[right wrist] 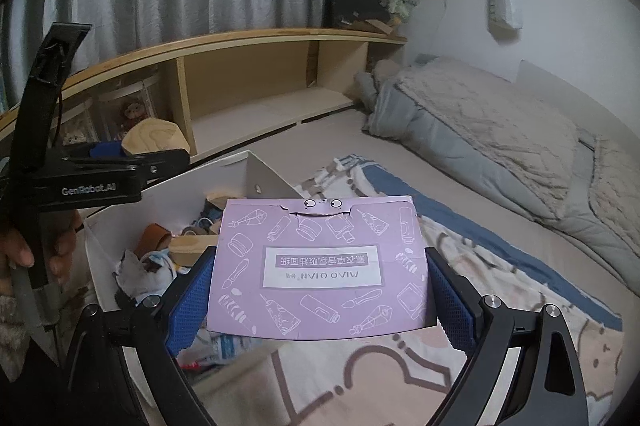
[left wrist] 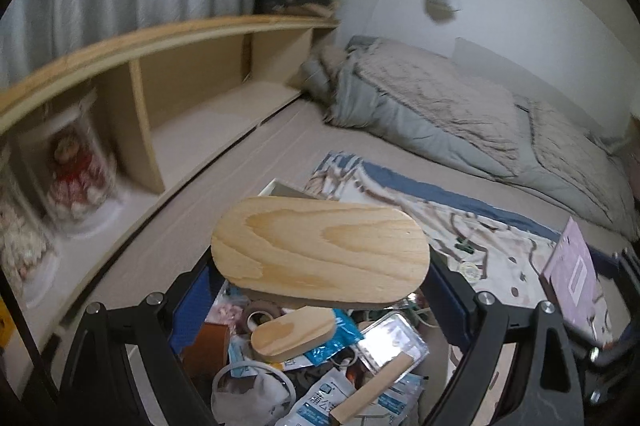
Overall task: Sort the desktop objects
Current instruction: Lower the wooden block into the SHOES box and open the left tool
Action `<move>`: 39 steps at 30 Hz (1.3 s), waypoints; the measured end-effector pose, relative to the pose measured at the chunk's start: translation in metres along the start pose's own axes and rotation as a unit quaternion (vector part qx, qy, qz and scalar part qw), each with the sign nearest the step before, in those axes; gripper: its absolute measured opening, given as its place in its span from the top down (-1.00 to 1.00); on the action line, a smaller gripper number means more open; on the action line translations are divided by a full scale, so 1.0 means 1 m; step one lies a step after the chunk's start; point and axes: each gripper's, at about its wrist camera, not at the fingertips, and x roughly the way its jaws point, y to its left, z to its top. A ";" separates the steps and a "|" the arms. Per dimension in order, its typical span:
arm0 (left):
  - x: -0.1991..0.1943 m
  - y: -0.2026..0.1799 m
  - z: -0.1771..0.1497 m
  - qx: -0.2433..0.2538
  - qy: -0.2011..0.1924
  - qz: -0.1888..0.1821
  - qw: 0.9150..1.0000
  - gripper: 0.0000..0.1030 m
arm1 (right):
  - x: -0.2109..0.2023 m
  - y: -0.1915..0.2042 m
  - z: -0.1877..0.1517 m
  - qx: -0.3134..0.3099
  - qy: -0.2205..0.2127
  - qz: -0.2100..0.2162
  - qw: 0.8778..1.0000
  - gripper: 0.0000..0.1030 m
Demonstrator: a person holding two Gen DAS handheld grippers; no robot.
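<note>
My left gripper [left wrist: 320, 272] is shut on a large oval wooden board [left wrist: 320, 250], held flat across its wide jaws above a white box [left wrist: 276, 187]. The box is full of clutter: a small oval wooden block [left wrist: 294, 332], a wooden stick [left wrist: 372, 394], blue sachets [left wrist: 320, 402], a tape roll [left wrist: 260, 314] and a silver foil pack [left wrist: 392, 342]. My right gripper [right wrist: 320, 266] is shut on a flat purple carton [right wrist: 320, 266] with printed cosmetics, its blue pads [right wrist: 192, 290] pressing both sides, just right of the white box [right wrist: 116, 214]. The left gripper [right wrist: 132, 155] with the board [right wrist: 156, 137] shows at the left.
All this sits on a bed covered by a patterned blanket [right wrist: 460, 266], with a grey duvet [right wrist: 480, 129] bunched at the far right. A wooden shelf [left wrist: 192, 73] runs along the left, holding a doll in a clear jar [left wrist: 76, 173]. A person's hand [right wrist: 20, 250] grips the left handle.
</note>
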 end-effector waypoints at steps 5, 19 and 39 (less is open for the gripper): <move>0.024 0.018 -0.004 -0.064 0.038 0.020 0.997 -0.82 | 0.022 0.015 -0.005 -0.003 0.008 0.021 1.000 -0.86; 0.070 0.039 -0.029 -0.224 0.116 0.083 0.964 -0.82 | 0.050 0.028 -0.020 -0.009 0.027 0.049 0.998 -0.86; 0.096 0.066 -0.034 -0.342 0.107 0.148 0.922 -0.82 | 0.066 0.028 -0.032 -0.019 0.048 0.055 0.997 -0.86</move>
